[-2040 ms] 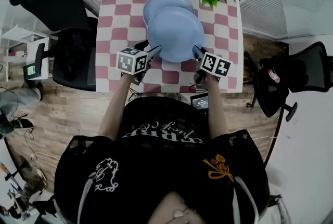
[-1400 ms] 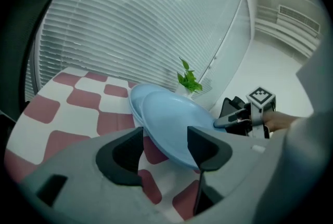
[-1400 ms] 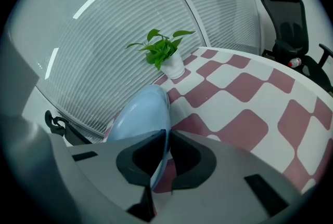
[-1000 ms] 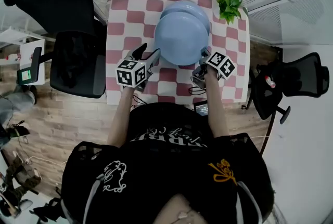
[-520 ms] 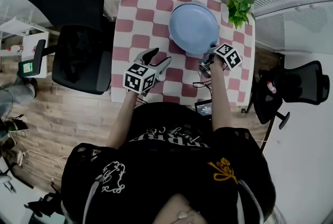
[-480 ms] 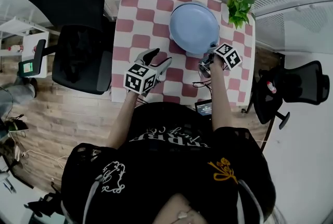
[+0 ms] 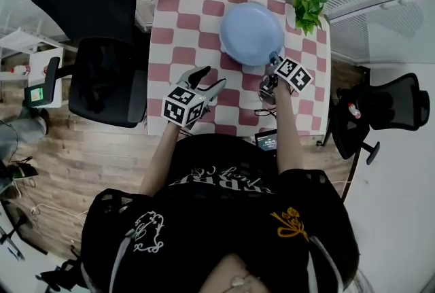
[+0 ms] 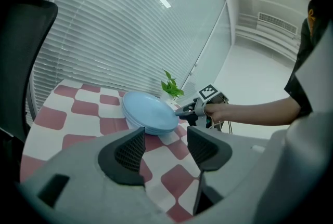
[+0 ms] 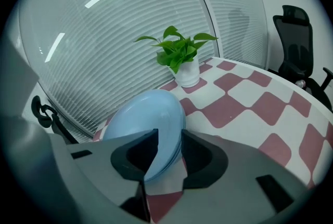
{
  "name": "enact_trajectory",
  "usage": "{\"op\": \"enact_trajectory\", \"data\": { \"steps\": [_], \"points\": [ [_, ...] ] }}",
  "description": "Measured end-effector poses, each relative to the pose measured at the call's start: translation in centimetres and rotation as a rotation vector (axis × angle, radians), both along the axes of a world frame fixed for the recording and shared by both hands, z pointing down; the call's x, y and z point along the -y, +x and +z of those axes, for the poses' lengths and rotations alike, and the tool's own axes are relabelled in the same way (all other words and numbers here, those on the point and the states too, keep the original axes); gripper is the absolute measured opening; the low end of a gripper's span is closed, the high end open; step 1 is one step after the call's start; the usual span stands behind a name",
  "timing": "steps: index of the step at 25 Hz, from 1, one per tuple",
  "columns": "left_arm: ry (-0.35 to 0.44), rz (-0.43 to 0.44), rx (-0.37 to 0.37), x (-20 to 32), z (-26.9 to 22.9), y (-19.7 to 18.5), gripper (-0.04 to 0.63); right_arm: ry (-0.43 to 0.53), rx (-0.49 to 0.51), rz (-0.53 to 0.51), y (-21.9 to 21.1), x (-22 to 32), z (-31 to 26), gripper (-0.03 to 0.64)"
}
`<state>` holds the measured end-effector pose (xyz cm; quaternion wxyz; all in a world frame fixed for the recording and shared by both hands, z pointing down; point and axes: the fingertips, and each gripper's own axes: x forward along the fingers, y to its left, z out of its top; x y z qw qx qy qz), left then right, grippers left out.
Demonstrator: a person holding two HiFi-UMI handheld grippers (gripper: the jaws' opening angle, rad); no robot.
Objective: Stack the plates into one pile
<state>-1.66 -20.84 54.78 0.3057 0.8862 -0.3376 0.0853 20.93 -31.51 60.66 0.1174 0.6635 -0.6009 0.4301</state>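
Bench point(image 7: 170, 33): red-and-white checked top that carries all the items, with its near half bare. Office chair point(image 7: 102, 74): black, stands on the floor off the bench's left side and plays no part in the task. Plates point(image 7: 251, 33): pale blue, already nested in one pile toward the far right of the bench, top plate seated squarely on those beneath. The stacking looks done, or all but done, and the pile likely sits there because that is where the lower plates lay. Potted plant point(image 7: 309, 7): small, green, in a white pot at the far right corner, near the pile but apart from it, so it probably need not be moved. Left claw point(image 7: 211, 77): hangs over the near middle of the bench, well apart from the pile, jaws spread wide with nothing between them, apparently drawn clear. Right claw point(image 7: 273, 58): at the pile's near right edge, angled downward. Its jaws have just been opening and now stand partly apart, the rim of the pile between them but not pinched, which reads as a release of the plate just set down.
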Motion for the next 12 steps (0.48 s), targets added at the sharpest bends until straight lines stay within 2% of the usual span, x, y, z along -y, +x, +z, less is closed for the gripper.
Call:
{"op": "enact_trajectory", "data": {
  "steps": [7,12],
  "points": [
    [0.028,0.056,-0.002,-0.9,-0.6,0.7,0.259,0.164,-0.075,-0.183,-2.7,-2.9,-4.5,0.099],
    [0.054,0.092,-0.036,-1.5,-1.8,1.8,0.259,0.236,-0.053,-0.305,-5.3,-6.3,-6.6,0.098]
  ]
}}
